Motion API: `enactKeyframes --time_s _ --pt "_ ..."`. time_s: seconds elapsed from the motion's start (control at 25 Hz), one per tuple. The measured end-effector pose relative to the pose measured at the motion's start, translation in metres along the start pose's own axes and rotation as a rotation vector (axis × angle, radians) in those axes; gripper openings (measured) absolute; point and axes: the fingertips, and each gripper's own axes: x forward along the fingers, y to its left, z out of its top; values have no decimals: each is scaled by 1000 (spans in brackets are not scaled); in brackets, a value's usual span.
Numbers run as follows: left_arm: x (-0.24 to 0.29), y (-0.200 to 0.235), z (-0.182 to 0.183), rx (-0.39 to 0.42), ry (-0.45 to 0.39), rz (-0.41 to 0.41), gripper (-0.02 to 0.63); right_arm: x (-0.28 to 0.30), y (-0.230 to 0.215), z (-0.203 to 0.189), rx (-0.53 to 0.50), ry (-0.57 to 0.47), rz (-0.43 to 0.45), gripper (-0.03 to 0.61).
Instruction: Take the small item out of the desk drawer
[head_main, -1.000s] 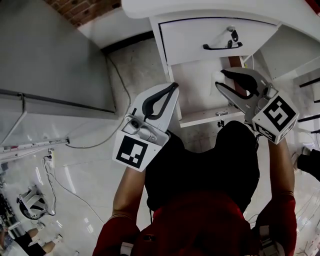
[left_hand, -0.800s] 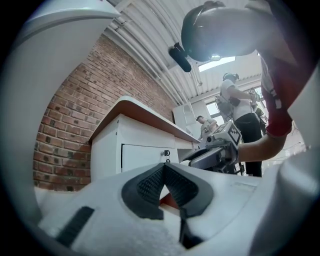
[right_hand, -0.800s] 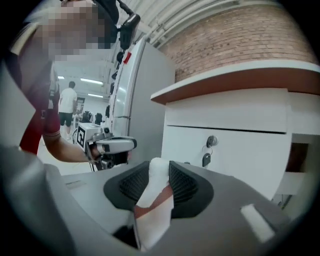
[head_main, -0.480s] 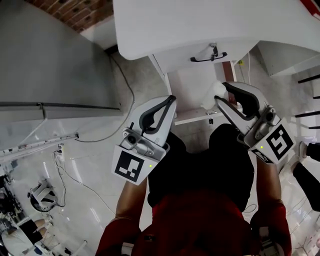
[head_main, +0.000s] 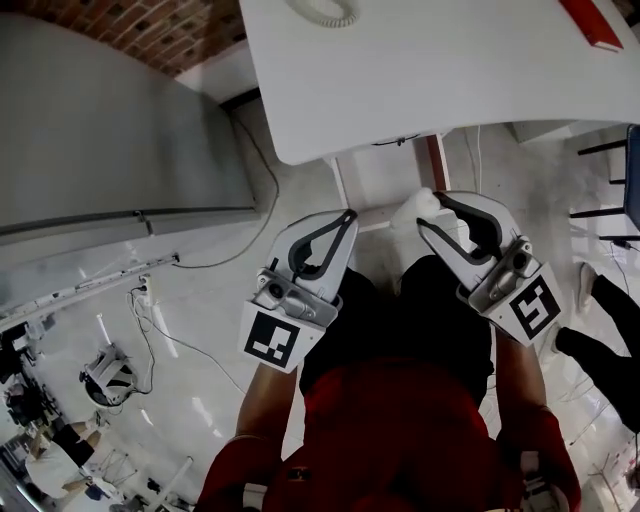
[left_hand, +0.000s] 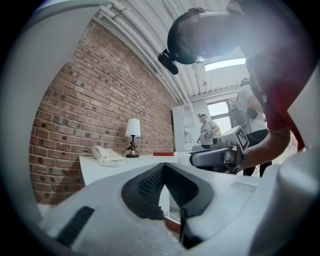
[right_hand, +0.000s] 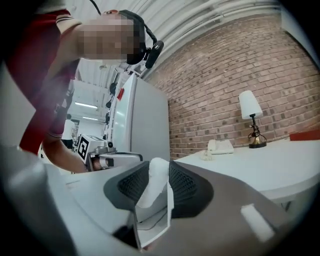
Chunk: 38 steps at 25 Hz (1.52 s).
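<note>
Head view: the small white item (head_main: 410, 222) is pinched at the tip of the right gripper (head_main: 428, 210), just outside the desk drawer (head_main: 383, 185). The left gripper (head_main: 345, 215) sits alongside it. Left gripper view: its jaws meet at the tips and hold nothing. Right gripper view: the item stands upright between the pads (right_hand: 131, 186), its long axis crossing the jaws' line (already out of the drawer, I judge).

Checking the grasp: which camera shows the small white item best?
Right gripper view: the white item sits pinched between the right gripper's jaws. Head view shows it small, at the jaw tips. Left gripper view doesn't show it.
</note>
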Motion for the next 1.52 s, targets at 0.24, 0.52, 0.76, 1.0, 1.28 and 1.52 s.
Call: enactKeyframes --time_s 0.24,0.52,0.76,1.0,1.28,1.52 --pt "-3 -5 80 -8 4 13 2 -11 11 74 23 -22 -6 137" --pt "-19 -36 191 -53 0 -9 2 -40 43 183 27 -36 -47 137" --pt "-30 -32 237 -80 2 -7 2 -33 55 242 7 -56 -47 137" --pt "-35 -31 258 -45 -21 10 1 -36 62 260 11 -96 -30 137" --pt "-50 -53 276 -35 -39 8 2 -63 77 280 16 -133 -50 137" --pt "-59 -66 275 -27 -44 7 2 -81 89 277 23 -122 -62 137"
